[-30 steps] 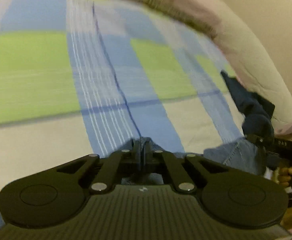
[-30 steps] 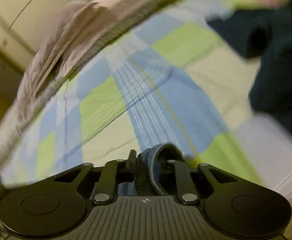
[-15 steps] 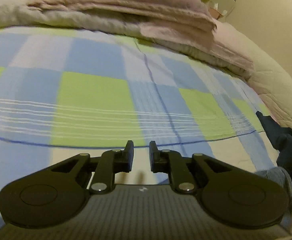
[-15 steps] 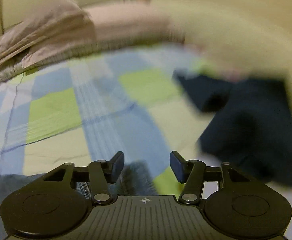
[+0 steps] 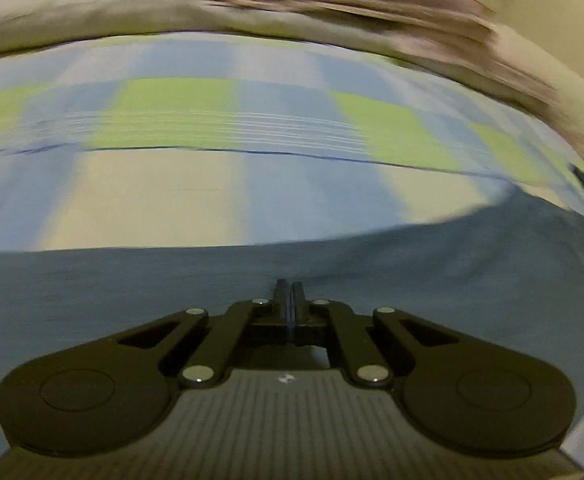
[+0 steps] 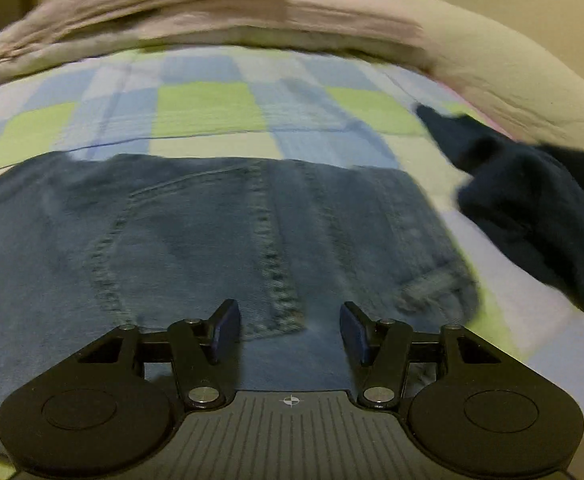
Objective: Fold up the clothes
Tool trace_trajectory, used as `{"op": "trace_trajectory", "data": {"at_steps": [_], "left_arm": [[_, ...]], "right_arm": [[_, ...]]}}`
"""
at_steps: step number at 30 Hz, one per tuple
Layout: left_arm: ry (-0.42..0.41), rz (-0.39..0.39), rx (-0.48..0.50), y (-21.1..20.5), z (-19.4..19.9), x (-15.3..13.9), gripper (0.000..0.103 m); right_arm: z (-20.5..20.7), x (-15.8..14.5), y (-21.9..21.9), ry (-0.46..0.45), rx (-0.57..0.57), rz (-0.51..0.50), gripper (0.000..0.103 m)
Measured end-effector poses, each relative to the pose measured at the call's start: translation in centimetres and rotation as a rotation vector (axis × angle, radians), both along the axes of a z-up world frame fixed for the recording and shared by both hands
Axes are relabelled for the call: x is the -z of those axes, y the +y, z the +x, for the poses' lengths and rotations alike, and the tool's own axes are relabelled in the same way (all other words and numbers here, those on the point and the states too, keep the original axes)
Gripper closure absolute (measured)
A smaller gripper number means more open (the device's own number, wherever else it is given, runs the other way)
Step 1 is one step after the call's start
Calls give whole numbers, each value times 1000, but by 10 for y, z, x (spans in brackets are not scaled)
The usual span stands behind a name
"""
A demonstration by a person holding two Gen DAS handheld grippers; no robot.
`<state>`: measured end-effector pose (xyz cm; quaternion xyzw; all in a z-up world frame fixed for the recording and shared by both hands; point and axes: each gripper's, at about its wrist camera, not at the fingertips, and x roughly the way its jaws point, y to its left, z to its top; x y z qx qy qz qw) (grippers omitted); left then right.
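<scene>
Pressing together, the left tongs [image 5: 290, 292] stand with their fingers closed flat against each other above blue denim; whether a thin fold of cloth is pinched between them cannot be told through the blur. The right tongs [image 6: 290, 322] stand wide apart with nothing clamped, their blue-faced pads [image 6: 228, 328] hovering over a stitched seam of the jeans [image 6: 220, 232]. The jeans lie spread flat across the near part of the bed, a curved pocket seam and a frayed hem showing toward the right. Beyond them stretches the checked bedsheet [image 6: 208, 108] in blue, green and cream squares. A dark navy garment [image 6: 531, 196] lies crumpled near the bed's right edge, just beside the jeans. Along the far edge of the bed sits a pile of folded pinkish bedding [image 6: 212, 4].
</scene>
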<state>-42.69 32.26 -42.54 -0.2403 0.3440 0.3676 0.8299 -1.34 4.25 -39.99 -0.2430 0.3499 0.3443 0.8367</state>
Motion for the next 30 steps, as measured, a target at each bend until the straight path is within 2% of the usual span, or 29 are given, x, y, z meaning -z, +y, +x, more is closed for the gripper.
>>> {"op": "trace_trajectory", "data": {"at_steps": [3,5,8,9,10,11,14,15,17,19,20,22,24,26,30], "left_arm": [[74,62,-86,24,-49,-6,100],[132,101,-150,38,-81,-9,100],[159,100,-312,49,-126,-21,101],[154,95,-358,50,-139,-26,97],[125,87,-362,45,-146,-33,97],[101,85,-324,38,-149,-38,97],[56,94,-156,4,-135,-45,95],[53,90,-128,-2,-134,-36,91],[54,88,-81,-12,-131,-19,91],[54,129,-99,-9,-144,-4,94],[32,147,-130,-5,-153,-2,97],[1,182,-202,5,-171,0,98],[-43,189,-267,11,-188,4,98],[-105,190,-282,14,-199,9,99],[-160,189,-283,8,-208,10,99]], "right_arm": [[-4,-11,-6,5,74,-9,48],[-19,-15,-5,6,76,0,48],[-50,-20,2,10,39,36,48],[-60,-19,6,18,25,47,48],[-70,-18,11,29,7,59,48],[-81,-17,16,41,-11,72,48],[-107,-6,30,44,-106,83,48],[-115,-1,35,41,-142,84,48],[-120,9,34,9,-205,105,48],[-118,20,26,-40,-263,139,46],[-116,25,21,-57,-283,161,41],[-103,29,8,-36,-265,225,39],[-96,31,-1,-52,-260,264,39],[-96,34,-7,-73,-255,296,39],[-104,42,-13,-130,-241,342,39]]}}
